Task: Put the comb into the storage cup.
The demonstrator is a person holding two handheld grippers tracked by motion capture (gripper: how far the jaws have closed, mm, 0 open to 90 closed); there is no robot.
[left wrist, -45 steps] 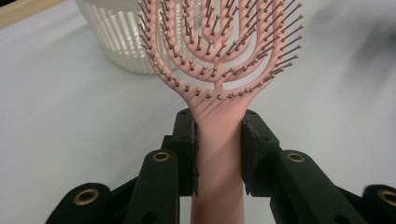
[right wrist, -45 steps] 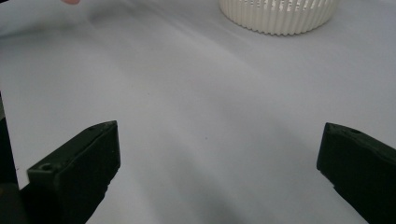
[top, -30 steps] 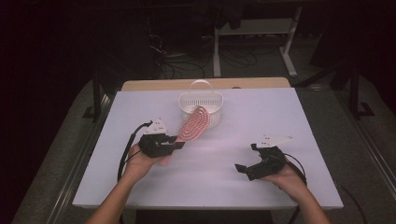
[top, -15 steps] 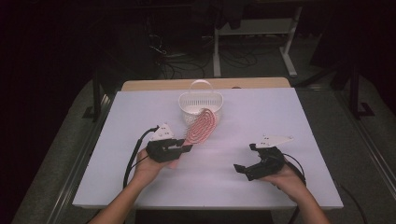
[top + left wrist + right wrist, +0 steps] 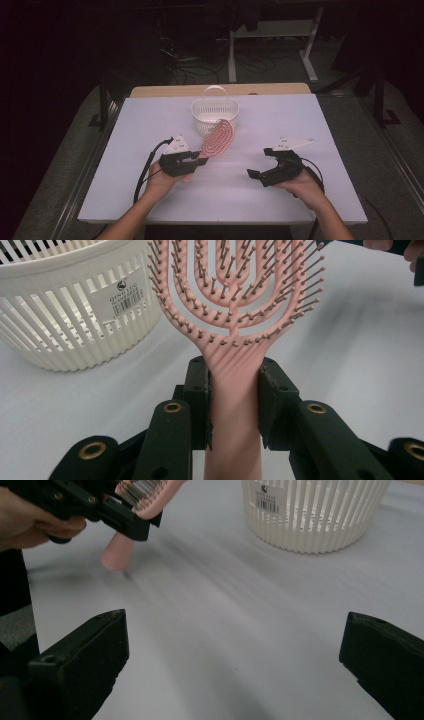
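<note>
In the left gripper view, the top of the pink hairbrush (image 5: 235, 295) is running off the upper edge, so its full head is not showing, and the lower end of its handle is being cut off at the bottom between the left claw (image 5: 234, 405) jaws. The white slatted basket (image 5: 70, 305) is being cropped at the top and left edges, and the small print on its label is too fine to read. In the right gripper view, the basket's (image 5: 315, 515) rim is lying beyond the top edge, and the brush's (image 5: 135, 500) head is mostly out of frame. In the high view, the room beyond the surface (image 5: 310, 125) is sitting in darkness.
</note>
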